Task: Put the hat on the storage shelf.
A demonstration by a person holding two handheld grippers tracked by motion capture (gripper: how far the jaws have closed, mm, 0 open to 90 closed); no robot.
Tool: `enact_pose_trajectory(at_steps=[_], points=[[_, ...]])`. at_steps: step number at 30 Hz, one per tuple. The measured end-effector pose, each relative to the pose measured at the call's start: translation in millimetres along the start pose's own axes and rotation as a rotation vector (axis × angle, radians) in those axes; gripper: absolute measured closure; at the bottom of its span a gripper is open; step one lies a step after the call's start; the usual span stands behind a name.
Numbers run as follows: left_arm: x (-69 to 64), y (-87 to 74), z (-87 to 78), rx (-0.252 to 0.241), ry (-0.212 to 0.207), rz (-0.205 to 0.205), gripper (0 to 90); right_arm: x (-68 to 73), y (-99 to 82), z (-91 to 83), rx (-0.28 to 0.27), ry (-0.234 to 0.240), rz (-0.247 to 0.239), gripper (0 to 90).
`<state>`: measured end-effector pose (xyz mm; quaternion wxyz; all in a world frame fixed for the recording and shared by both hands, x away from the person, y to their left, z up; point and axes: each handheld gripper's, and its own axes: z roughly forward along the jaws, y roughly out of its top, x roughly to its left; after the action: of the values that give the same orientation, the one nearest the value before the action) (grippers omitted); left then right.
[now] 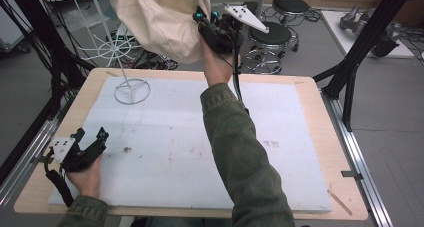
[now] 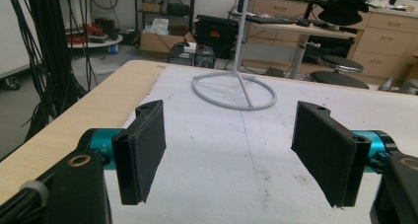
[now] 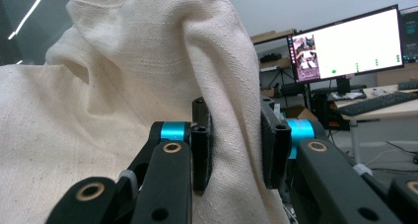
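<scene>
Cream cloth bag (image 3: 148, 110) pinched between the right tongs (image 3: 235, 145), above the table.

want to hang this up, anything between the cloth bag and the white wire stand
Nothing visible. The right gripper holds the cloth bag up beside the white wire stand. The left gripper sits open at the table's near left, well clear.
</scene>
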<state>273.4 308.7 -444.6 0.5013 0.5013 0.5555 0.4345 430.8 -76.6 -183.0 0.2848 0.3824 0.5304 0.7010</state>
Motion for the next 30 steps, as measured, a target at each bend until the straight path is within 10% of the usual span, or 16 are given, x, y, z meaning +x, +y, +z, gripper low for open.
enact_pose_trajectory(at_steps=[17, 30], points=[[0.2, 0.4, -1.0, -0.005, 0.000, -0.004, 28.8, 31.6, 40.9, 41.0, -0.061, 0.010, 0.024, 71.6], [1.2, 0.2, 0.0, -0.010, -0.002, -0.011, 28.9, 36.2, 8.2, 79.8, -0.021, 0.003, 0.042, 71.1]])
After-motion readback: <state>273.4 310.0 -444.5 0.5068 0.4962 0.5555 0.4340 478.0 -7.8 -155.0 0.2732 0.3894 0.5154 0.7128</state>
